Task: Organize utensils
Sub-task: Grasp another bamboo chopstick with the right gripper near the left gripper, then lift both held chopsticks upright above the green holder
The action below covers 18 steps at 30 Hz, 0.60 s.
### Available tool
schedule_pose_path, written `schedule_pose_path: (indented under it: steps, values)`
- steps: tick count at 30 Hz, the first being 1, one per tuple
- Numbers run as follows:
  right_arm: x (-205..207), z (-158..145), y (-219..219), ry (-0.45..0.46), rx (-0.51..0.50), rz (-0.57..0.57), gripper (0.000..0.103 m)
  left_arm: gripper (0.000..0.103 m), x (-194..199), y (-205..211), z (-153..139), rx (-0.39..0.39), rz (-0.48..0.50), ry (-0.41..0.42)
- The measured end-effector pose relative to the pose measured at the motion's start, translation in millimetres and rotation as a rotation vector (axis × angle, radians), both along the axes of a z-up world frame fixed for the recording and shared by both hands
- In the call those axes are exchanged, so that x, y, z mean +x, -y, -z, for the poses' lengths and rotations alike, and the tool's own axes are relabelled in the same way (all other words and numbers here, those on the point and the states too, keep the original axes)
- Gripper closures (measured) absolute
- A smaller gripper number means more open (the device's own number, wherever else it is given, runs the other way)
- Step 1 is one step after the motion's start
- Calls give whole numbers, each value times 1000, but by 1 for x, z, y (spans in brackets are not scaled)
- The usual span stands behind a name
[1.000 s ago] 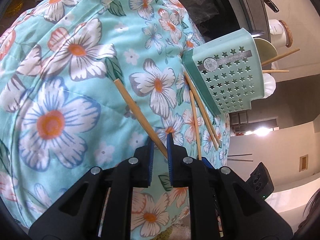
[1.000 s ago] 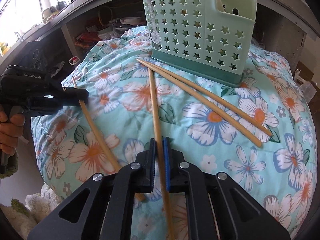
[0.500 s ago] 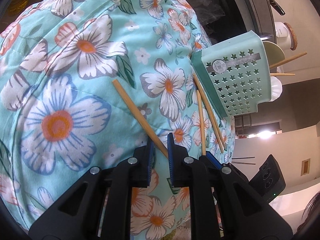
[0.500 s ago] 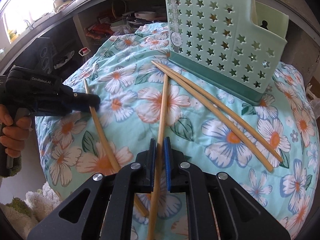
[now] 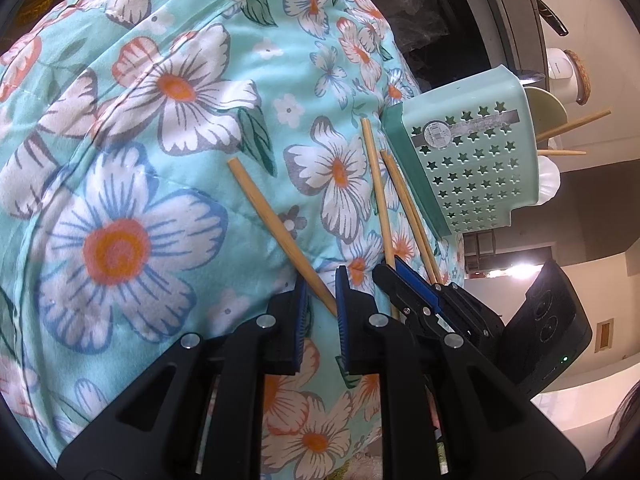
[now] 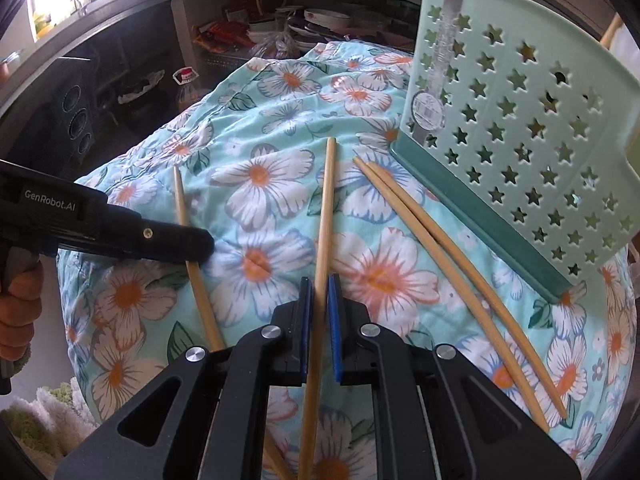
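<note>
Floral quilt (image 6: pixel 280 128) in pale turquoise is spread over a rounded mound, with cluttered dark shelves (image 6: pixel 248 28) seen behind it. Four chopsticks are laid on the cloth, and a mint caddy (image 6: pixel 520 128) pierced with star holes is set at the far right of the mound, with more sticks and utensils seen poking from its top in the left wrist view. One chopstick (image 5: pixel 280 228) is held near its lower end by the left gripper (image 5: pixel 320 300), whose blue pads are nearly shut around it. A second chopstick (image 6: pixel 324 224) is clamped between the narrowly set pads of the right gripper (image 6: pixel 318 308), its far end pointed toward the caddy's base. A pair of chopsticks (image 6: pixel 452 264) is left lying side by side on the quilt, just beside the caddy's dark green foot. Part of a hand (image 6: pixel 18 316) is seen on the left gripper's handle, at the left edge of the right wrist view
</note>
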State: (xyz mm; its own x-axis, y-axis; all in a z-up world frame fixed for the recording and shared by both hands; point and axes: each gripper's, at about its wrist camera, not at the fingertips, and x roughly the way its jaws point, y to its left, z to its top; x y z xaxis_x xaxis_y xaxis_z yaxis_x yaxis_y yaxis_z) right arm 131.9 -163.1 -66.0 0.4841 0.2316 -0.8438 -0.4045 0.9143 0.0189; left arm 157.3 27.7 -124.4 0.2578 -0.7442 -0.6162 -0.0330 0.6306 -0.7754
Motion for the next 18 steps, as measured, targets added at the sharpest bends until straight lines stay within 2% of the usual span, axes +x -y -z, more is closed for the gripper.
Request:
schedule_pose_path:
  steps: [9, 18]
  values:
    - [16, -5, 31, -103, 196, -16, 96, 89, -4, -1, 2, -16, -32, 22]
    - [24, -6, 21, -119, 202, -37, 96, 89, -5, 1, 2, -12, -54, 55]
